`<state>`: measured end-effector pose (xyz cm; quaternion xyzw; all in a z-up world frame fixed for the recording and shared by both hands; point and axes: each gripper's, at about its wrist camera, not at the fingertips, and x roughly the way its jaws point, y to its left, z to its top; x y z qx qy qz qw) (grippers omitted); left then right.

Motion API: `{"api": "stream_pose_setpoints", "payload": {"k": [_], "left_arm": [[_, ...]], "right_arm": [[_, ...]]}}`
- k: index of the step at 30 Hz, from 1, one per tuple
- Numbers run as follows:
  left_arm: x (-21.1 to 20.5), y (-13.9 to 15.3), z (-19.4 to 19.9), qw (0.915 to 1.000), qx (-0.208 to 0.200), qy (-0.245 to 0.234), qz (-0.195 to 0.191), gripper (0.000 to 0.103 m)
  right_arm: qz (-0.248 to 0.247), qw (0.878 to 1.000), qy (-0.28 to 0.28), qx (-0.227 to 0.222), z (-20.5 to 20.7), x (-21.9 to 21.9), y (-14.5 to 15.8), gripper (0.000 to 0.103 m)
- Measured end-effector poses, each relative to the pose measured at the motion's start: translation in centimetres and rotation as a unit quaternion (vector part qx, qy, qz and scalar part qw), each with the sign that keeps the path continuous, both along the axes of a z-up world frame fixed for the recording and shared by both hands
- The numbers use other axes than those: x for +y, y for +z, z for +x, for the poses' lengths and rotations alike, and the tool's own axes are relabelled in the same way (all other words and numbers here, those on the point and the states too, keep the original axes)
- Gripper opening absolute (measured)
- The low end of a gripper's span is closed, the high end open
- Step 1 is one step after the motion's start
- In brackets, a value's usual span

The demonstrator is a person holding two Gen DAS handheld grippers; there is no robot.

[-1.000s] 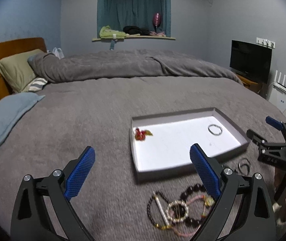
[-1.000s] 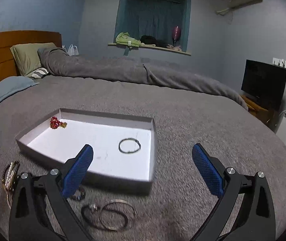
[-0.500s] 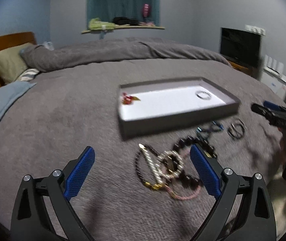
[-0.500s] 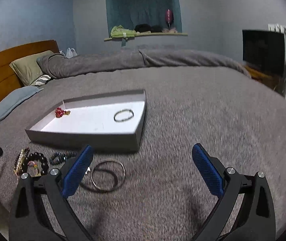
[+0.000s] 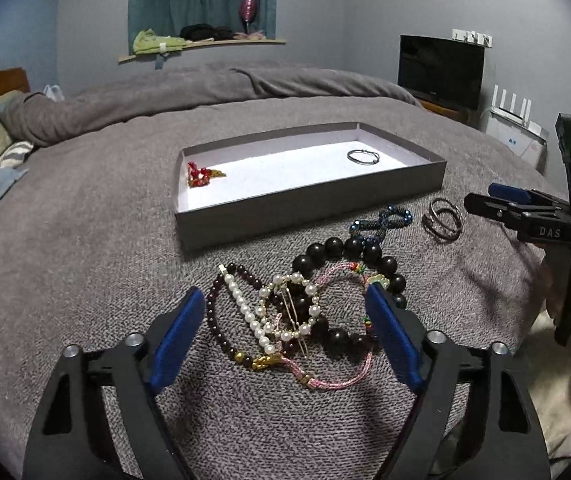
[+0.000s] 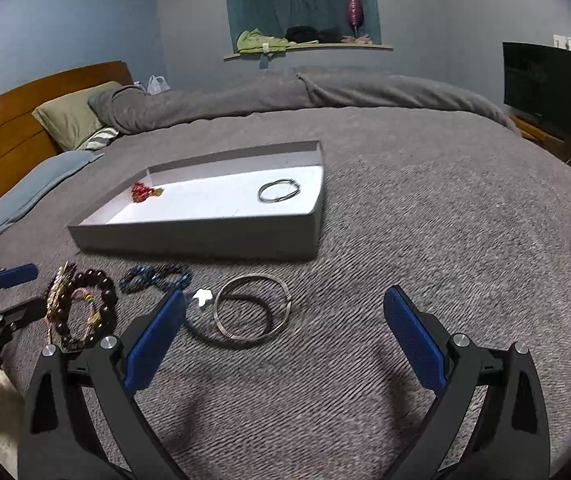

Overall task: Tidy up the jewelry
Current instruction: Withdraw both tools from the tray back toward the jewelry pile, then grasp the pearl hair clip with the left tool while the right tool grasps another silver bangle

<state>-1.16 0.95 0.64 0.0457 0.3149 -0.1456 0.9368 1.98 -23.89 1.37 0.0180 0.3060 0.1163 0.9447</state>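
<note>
**A:** Which hand is closer to the tangle?

**B:** The left gripper (image 5: pixel 285 320). The heap of bracelets (image 5: pixel 305 308) lies straight ahead, between its blue fingers (image 5: pixel 179 330). The jaws are closing, but the pads press on nothing yet; the right-hand pad sits just beside the big dark beads.

**A:** How does the heap run?

**B:** Its long side goes from just ahead of the fingers away toward the tray. Nearest the fingertips lies a pink braided cord (image 5: pixel 337 376) with a gold clasp, soft and limp. Over it, a straight pearl clip (image 5: pixel 245 312) angled left-far to right-near, a pearl ring clip, small maroon beads, then glossy black round beads (image 5: pixel 349 248). All overlapping, so one pinch may drag several.

**A:** And the right side?

**B:** The right gripper (image 6: pixel 285 332) stands wide apart, empty. Two thin metal bangles (image 6: pixel 251 312) lie overlapped just beyond and left of centre between its fingers, flat on the nubby grey blanket (image 6: pixel 425 240). A blue beaded bracelet (image 6: pixel 153 276) is further left.

**A:** Farther still?

**B:** The shallow grey tray (image 5: pixel 309 212), white inside, beyond both: a red charm (image 5: pixel 199 174) in its left corner, a thin ring bangle (image 5: pixel 363 156) to the right.
</note>
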Motion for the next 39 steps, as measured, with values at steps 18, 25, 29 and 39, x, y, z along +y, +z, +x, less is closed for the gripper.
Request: {"api": "stream_pose_setpoints", "payload": {"k": [18,25,29,39], "left_arm": [[-0.5,-0.9,1.5,0.9998,0.018,-0.01,-0.001,0.045],[0.0,-1.3,1.8,0.9993,0.036,-0.003,-0.009,0.042],[-0.1,-1.4,1.6,0.9994,0.035,-0.005,-0.007,0.039],[-0.1,-1.5,1.6,0.9994,0.034,-0.004,-0.003,0.039]], "right_arm": [[-0.028,0.998,0.055,0.003,-0.2,2.7,-0.5,0.098],[-0.021,0.998,0.048,0.018,0.3,2.6,-0.9,0.097],[-0.025,0.999,0.024,0.024,0.9,2.1,-1.2,0.087],[-0.048,0.998,0.012,0.044,2.3,2.7,-2.4,0.065]]}}
